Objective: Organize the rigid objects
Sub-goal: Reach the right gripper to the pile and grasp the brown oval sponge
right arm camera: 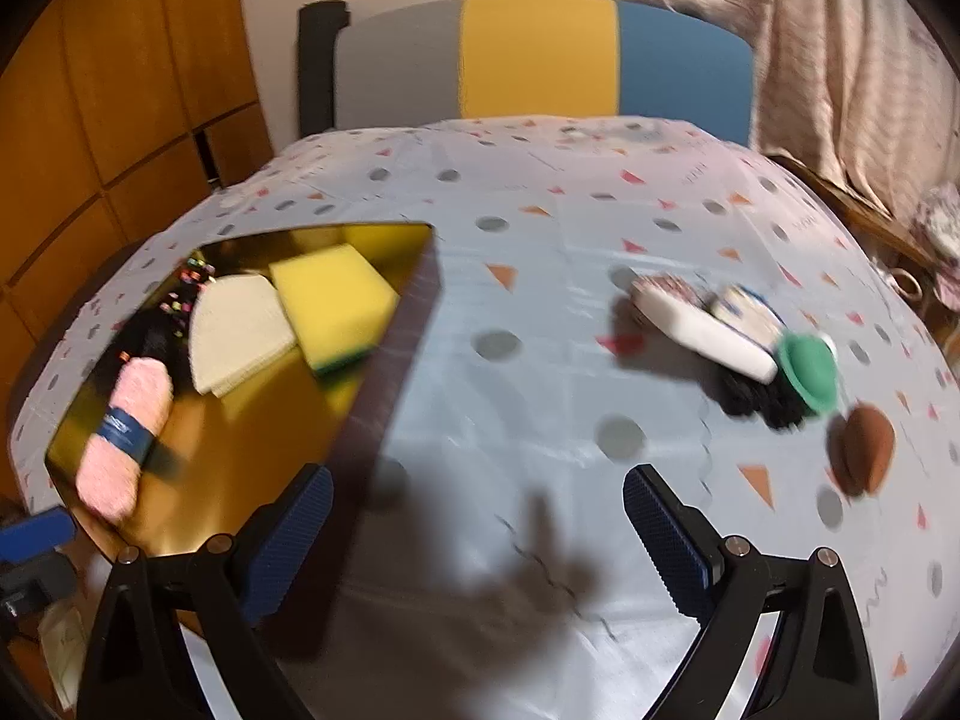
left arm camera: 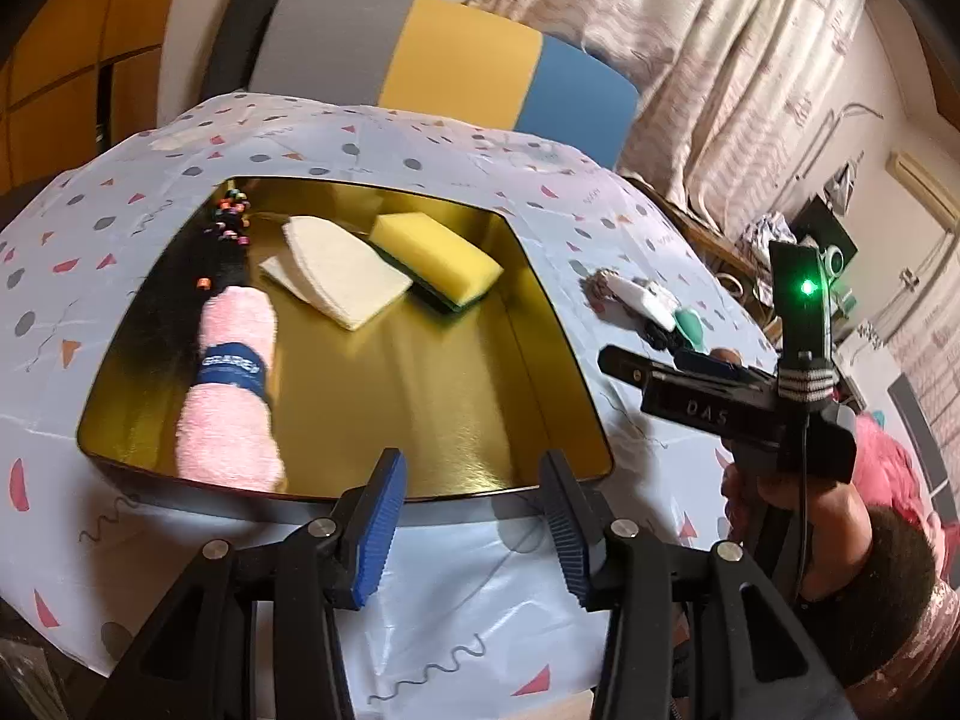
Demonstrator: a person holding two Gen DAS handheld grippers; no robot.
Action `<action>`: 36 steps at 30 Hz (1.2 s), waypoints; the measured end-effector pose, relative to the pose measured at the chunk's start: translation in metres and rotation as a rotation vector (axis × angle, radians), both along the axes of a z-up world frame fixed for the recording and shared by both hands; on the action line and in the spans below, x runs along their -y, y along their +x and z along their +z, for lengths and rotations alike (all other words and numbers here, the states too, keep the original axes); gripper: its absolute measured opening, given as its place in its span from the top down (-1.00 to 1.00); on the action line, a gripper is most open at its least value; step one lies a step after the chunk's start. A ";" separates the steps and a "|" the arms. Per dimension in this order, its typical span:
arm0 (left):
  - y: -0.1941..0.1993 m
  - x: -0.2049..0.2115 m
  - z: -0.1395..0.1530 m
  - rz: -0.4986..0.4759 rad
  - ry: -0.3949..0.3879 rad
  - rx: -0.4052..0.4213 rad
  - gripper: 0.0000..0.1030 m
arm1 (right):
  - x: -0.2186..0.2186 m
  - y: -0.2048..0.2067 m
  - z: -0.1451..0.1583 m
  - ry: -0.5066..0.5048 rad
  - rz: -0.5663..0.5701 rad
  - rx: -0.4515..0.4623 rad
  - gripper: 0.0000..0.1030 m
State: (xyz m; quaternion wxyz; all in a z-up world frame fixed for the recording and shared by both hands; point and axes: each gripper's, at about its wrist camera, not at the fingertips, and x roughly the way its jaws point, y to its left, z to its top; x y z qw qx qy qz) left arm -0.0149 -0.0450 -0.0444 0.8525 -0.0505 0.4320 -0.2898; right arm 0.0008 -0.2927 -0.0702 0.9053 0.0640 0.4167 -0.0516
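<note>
The left gripper (left arm camera: 474, 516) points forward and downward, its blue-padded jaws partly apart with nothing between them. The right gripper (right arm camera: 477, 546) also tilts downward, its jaws spread wider and empty. In the left wrist view, the person's right hand (left arm camera: 774, 498) grips the handle of the right gripper's black body, forearm reaching in from the right.

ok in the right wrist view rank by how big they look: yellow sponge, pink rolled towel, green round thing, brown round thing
1. yellow sponge
2. pink rolled towel
3. green round thing and brown round thing: these look alike in size, and the picture is blurred, so no ranking between them.
</note>
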 end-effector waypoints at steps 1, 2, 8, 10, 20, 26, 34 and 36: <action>-0.001 0.005 -0.001 -0.011 0.008 -0.003 0.09 | 0.004 -0.006 -0.003 -0.001 -0.013 -0.004 -0.91; -0.002 0.008 -0.001 -0.020 0.013 -0.006 0.08 | 0.009 -0.012 -0.006 -0.002 -0.023 -0.007 -0.91; -0.008 0.031 -0.003 -0.076 0.040 -0.022 0.08 | 0.052 -0.054 -0.030 0.018 -0.156 -0.034 -0.91; -0.009 0.038 -0.001 -0.091 0.050 -0.017 0.08 | 0.072 -0.066 -0.034 0.020 -0.214 -0.033 -0.91; -0.018 0.083 0.008 -0.155 0.076 0.009 0.08 | 0.194 -0.084 -0.021 0.009 -0.497 0.040 -0.91; -0.024 0.102 0.010 -0.174 0.105 0.013 0.08 | 0.239 -0.055 -0.019 -0.020 -0.489 0.070 -0.90; -0.021 0.125 0.015 -0.188 0.161 0.041 0.08 | 0.265 -0.033 -0.056 0.053 -0.490 0.011 -0.44; -0.018 0.132 0.015 -0.196 0.166 0.041 0.08 | 0.266 -0.034 -0.061 0.076 -0.485 0.015 -0.26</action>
